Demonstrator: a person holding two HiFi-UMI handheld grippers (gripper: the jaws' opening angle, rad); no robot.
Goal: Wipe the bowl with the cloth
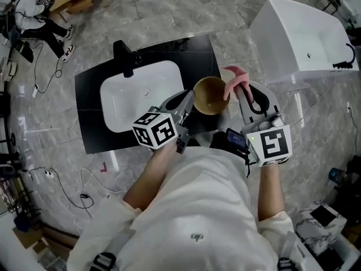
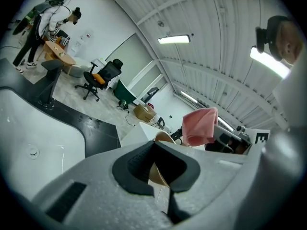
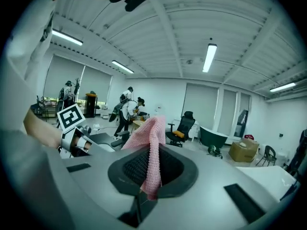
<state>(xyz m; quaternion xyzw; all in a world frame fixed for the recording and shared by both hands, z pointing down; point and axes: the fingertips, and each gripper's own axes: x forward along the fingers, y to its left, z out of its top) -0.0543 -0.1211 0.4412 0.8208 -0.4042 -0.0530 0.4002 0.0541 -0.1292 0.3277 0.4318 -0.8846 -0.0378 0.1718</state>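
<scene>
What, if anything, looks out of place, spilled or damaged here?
Nothing stands out. The left gripper clamps the bowl by its rim above the black counter beside the sink; the right gripper holds the pink cloth next to it. No spill or damage shows.

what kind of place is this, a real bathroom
Likely a big test hall or showroom, not a home bathroom: a white sink in a black counter and a freestanding bathtub stand on open floor, with an office chair nearby.

bright ceiling strip lights (image 2: 176,39), sharp frames, fisheye-warped dark corners
</scene>
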